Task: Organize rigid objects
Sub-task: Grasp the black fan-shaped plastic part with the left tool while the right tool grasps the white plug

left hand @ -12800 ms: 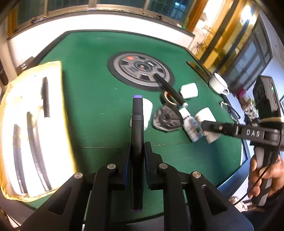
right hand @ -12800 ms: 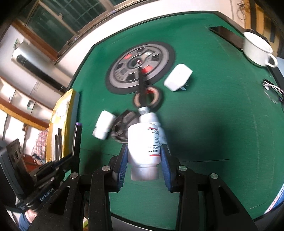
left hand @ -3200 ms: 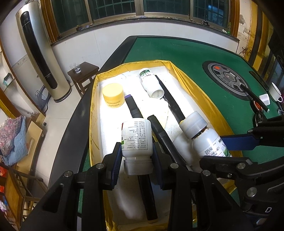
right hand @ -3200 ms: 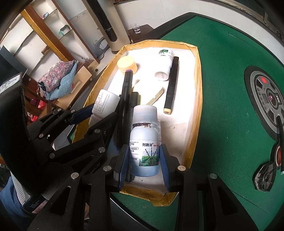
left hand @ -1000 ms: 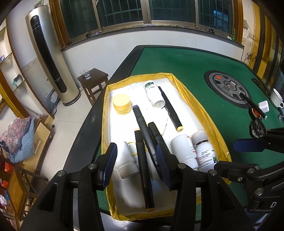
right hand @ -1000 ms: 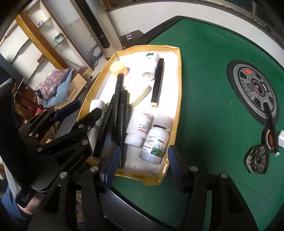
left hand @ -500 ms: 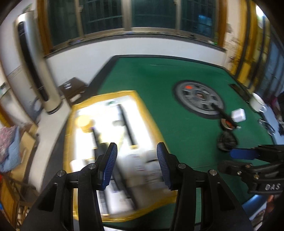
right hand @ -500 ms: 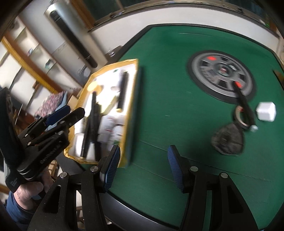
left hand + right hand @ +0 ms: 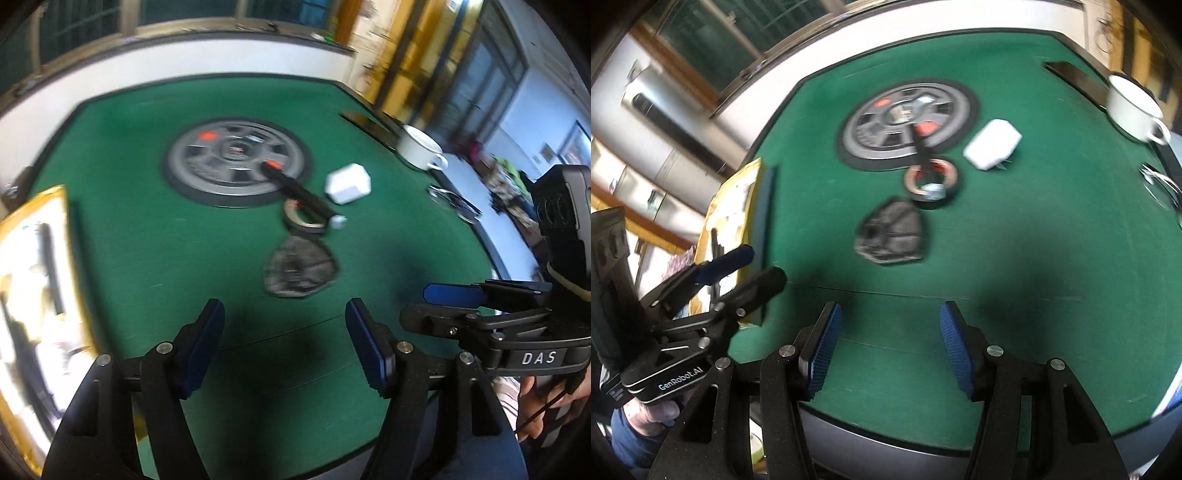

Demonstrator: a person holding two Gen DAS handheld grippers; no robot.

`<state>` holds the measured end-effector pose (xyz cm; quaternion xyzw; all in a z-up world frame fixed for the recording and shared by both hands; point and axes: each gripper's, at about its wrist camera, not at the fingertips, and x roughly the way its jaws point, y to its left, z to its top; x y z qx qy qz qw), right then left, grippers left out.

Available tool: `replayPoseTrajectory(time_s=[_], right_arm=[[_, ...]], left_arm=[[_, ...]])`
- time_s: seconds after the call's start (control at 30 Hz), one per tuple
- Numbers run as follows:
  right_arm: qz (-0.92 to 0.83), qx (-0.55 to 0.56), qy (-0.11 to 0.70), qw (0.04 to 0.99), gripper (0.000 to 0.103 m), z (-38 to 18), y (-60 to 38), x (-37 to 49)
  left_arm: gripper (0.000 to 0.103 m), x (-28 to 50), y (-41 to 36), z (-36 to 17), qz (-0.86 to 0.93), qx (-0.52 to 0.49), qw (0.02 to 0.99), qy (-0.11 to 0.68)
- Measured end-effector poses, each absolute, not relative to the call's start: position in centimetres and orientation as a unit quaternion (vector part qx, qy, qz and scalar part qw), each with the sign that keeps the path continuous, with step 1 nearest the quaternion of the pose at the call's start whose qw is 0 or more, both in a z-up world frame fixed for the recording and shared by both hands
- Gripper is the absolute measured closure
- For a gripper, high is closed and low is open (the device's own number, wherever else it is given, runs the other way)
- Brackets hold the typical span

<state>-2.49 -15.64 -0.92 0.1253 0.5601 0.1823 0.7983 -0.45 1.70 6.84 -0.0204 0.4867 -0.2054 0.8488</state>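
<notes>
Both views are blurred by motion. On the green table lie a dark grey lumpy object point(image 9: 300, 272) point(image 9: 892, 236), a roll of tape point(image 9: 303, 218) point(image 9: 931, 181), a black marker point(image 9: 299, 194) point(image 9: 923, 155) resting across the tape, and a white block point(image 9: 348, 183) point(image 9: 992, 144). My left gripper point(image 9: 284, 336) hangs over bare felt short of the grey object, its jaws opening with nothing between them. My right gripper point(image 9: 890, 345) stands open and empty, also short of the grey object. Each gripper shows in the other's view: right gripper point(image 9: 458, 293), left gripper point(image 9: 750, 266).
A yellow-rimmed tray point(image 9: 70, 266) point(image 9: 753, 173) with bottles and markers sits at the table's left edge. A round grey hub point(image 9: 236, 162) point(image 9: 907, 123) marks the table's centre. A white mug point(image 9: 419, 151) point(image 9: 1132, 107) and glasses point(image 9: 448, 201) stand at the right rim.
Both grippers have swung right, away from the tray, and now face the loose objects near the table's centre. The left jaws stand wider apart than before.
</notes>
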Motion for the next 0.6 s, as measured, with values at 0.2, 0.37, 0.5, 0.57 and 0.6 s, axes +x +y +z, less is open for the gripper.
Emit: replayPoseTrajectory(time_s=[0.2, 0.37, 0.5, 0.57, 0.6], right_arm=[[0.157, 0.138, 0.559, 0.802, 0.052, -0.9, -19.7, -2.9], [0.135, 0.147, 0.563, 0.802, 0.052, -1.3, -22.8, -3.0], [0.123, 0.149, 0.565, 0.802, 0.052, -1.5, -24.5, -3.1], [0.12, 0.151, 0.566, 0.801, 0.052, -1.6, -25.0, -2.9], [0.12, 0.151, 0.567, 0.801, 0.052, -1.7, -25.1, -2.8]], left_arm=[[0.031, 2.0, -2.8, 5.1, -0.243, 0.049, 0.822, 0.512], [0.031, 4.1, -4.1, 2.9, -0.241, 0.086, 0.81, 0.528], [0.031, 5.1, -4.7, 1.5, -0.252, 0.104, 0.808, 0.522], [0.034, 5.1, -4.7, 1.1, -0.251, 0.096, 0.814, 0.515], [0.035, 5.0, -4.7, 1.0, -0.243, 0.094, 0.818, 0.513]])
